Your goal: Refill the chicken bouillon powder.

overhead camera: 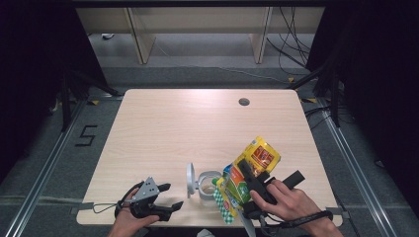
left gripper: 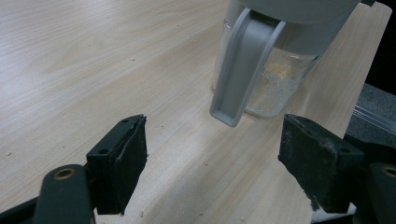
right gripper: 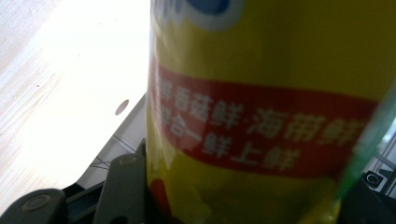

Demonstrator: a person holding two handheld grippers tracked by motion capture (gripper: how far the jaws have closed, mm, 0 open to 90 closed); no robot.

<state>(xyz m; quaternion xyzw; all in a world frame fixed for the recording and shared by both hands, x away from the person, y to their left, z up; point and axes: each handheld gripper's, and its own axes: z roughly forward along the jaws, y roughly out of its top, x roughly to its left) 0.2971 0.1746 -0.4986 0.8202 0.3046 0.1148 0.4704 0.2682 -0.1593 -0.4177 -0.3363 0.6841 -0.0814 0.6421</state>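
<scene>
1. Left claw (overhead camera: 167,195) is resting at the near left edge of the wooden surface (overhead camera: 163,128), jaws spread wide, gripping nothing.
2. Its own view is showing the clear jar (left gripper: 275,84) and grey lid flap (left gripper: 240,70) just ahead.
3. Right claw (overhead camera: 247,170) is clamping a yellow packet (overhead camera: 260,154), tilted over the jar (overhead camera: 207,183) at the near edge.
4. Red band with white characters (right gripper: 261,126) is facing the right claw's camera.

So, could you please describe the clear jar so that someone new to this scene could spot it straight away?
Start at the wooden table and look along its near edge, between the two grippers. The jar stands there, beside the colourful yellow packet held in the right gripper. It is the clear container with a grey rim and its grey lid flipped open.
</scene>
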